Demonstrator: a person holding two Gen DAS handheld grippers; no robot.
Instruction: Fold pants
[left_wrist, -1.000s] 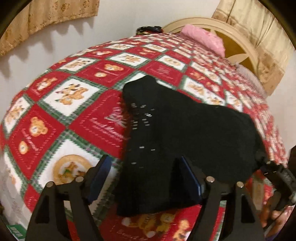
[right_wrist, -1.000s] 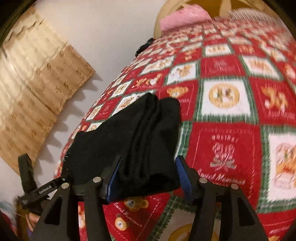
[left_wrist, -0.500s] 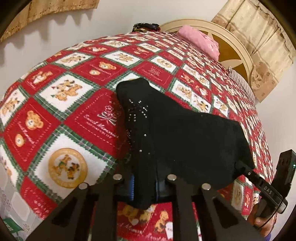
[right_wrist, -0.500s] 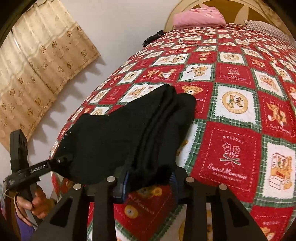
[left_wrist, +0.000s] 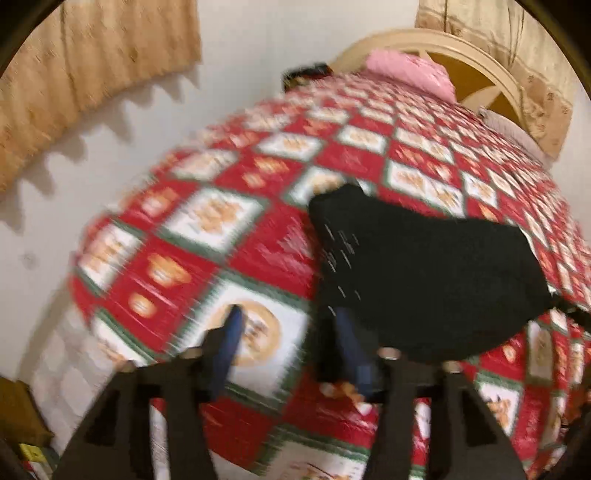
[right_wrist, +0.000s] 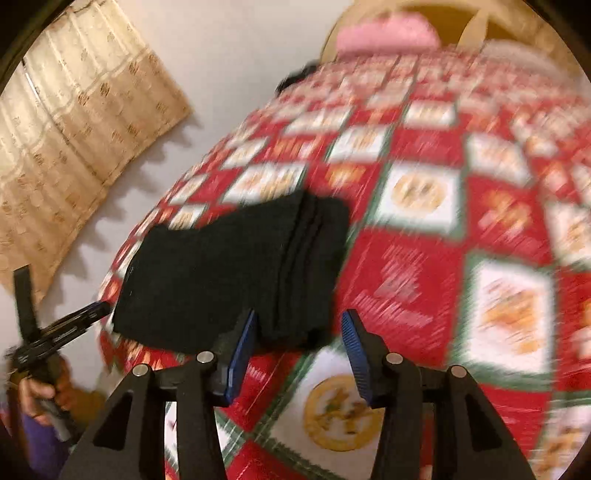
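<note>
The black pants (left_wrist: 424, 269) lie folded in a thick stack on the red patchwork bedspread (left_wrist: 207, 258), near the bed's front edge. They also show in the right wrist view (right_wrist: 236, 269), layered edges to the right. My left gripper (left_wrist: 288, 325) is open and empty, just off the stack's near left corner. My right gripper (right_wrist: 299, 325) is open and empty, at the stack's near right corner. The left gripper shows in the right wrist view (right_wrist: 85, 317), at the stack's left edge. Both views are motion-blurred.
A pink pillow (left_wrist: 410, 70) and a cream curved headboard (left_wrist: 476, 59) stand at the far end of the bed. A dark object (left_wrist: 306, 74) lies by the wall. Beige curtains (right_wrist: 74, 147) hang on the left. The bed edge drops off close below me.
Both grippers closed on the pants' near corners half a second ago, then opened and let go. Both have pulled back and up from the stack, which now rests on the bed.
</note>
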